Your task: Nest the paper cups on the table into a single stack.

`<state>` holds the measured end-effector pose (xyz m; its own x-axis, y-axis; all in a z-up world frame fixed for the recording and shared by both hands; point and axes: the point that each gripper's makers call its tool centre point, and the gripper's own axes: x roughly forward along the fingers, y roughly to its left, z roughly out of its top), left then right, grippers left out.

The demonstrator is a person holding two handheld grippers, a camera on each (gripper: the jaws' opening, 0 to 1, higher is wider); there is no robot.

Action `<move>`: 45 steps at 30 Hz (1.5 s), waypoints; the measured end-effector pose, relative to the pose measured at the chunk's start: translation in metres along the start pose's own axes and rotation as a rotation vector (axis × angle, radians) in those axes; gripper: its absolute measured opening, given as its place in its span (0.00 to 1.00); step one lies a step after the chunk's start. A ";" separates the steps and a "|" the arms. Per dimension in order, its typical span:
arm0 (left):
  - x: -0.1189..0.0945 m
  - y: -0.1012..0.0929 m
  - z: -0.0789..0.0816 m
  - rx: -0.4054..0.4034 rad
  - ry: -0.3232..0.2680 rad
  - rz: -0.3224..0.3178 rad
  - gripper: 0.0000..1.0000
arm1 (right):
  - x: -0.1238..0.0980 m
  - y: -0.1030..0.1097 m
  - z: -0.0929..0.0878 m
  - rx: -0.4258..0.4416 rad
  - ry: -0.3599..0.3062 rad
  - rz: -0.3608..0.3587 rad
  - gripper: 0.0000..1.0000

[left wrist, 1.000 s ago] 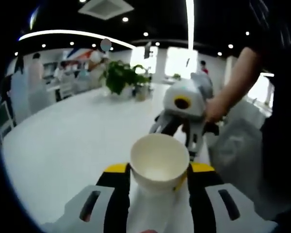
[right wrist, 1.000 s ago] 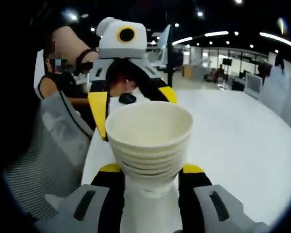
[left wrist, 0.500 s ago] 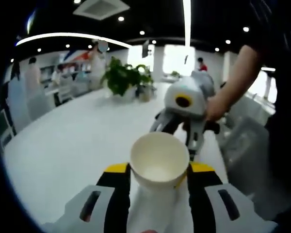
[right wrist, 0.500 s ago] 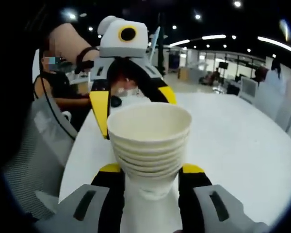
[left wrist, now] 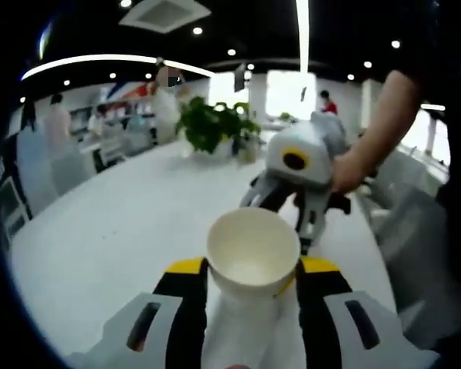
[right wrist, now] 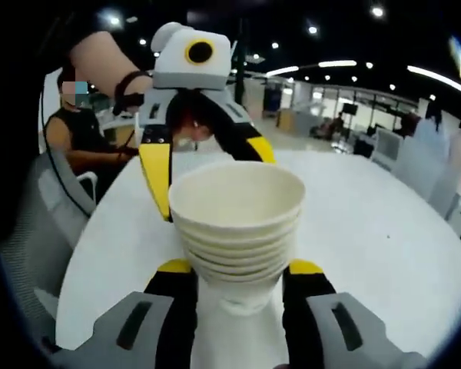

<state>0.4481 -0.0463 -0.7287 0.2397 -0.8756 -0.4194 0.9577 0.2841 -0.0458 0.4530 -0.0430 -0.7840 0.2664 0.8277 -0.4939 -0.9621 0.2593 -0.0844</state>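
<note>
Two grips persist unchanged: left gripper [left wrist: 250, 278] clamps single cup [left wrist: 253, 254]; right gripper [right wrist: 238, 283] clamps stack [right wrist: 237, 223], left gripper at 12 o'clock; nesting remains pending.

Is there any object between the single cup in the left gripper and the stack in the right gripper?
Nothing visible. The single cup and the stack of cups face each other over the bare white table.

White table [left wrist: 107, 231] bare and open on far side of both grippers in both views. Potted plant [left wrist: 215, 127] stands at far table edge, well apart. Right gripper [left wrist: 303, 192] just behind single cup [left wrist: 252, 254]; left gripper [right wrist: 203, 165] just behind stacked cups [right wrist: 237, 223], blocking straight path forward. Grey chair [right wrist: 38, 231] beside table edge.
</note>
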 end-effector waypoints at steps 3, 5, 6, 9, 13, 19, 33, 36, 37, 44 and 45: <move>0.004 0.009 -0.001 0.000 0.007 0.001 0.45 | 0.004 -0.010 -0.002 -0.006 0.004 0.002 0.39; 0.007 0.015 -0.003 0.001 0.017 0.002 0.45 | 0.007 -0.016 -0.005 -0.008 0.009 0.003 0.39; 0.010 0.019 -0.004 0.000 0.019 0.004 0.45 | 0.008 -0.019 -0.007 -0.009 0.011 0.003 0.39; 0.014 0.027 -0.006 -0.006 0.024 0.010 0.44 | 0.010 -0.027 -0.011 0.000 0.010 -0.008 0.39; 0.020 0.034 -0.009 -0.014 0.030 0.015 0.44 | 0.015 -0.034 -0.017 0.046 -0.003 -0.015 0.40; 0.024 0.043 -0.014 -0.046 0.033 0.029 0.43 | 0.019 -0.040 -0.022 0.158 -0.045 -0.028 0.40; 0.021 0.049 -0.021 -0.050 0.046 0.054 0.44 | 0.019 -0.044 -0.024 0.197 -0.037 -0.047 0.41; 0.019 0.050 -0.021 -0.033 0.053 0.062 0.48 | 0.018 -0.042 -0.025 0.211 -0.030 -0.047 0.43; 0.018 0.050 -0.019 -0.036 0.048 0.063 0.49 | 0.017 -0.042 -0.025 0.212 -0.029 -0.049 0.45; 0.010 0.051 -0.019 -0.043 0.052 0.083 0.53 | 0.009 -0.036 -0.022 0.235 -0.039 -0.050 0.52; 0.009 0.050 -0.019 -0.043 0.051 0.086 0.54 | 0.007 -0.035 -0.022 0.226 -0.037 -0.051 0.52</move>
<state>0.4950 -0.0323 -0.7514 0.3108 -0.8267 -0.4690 0.9260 0.3746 -0.0466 0.4872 -0.0566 -0.8035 0.3202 0.8272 -0.4617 -0.9109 0.4028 0.0899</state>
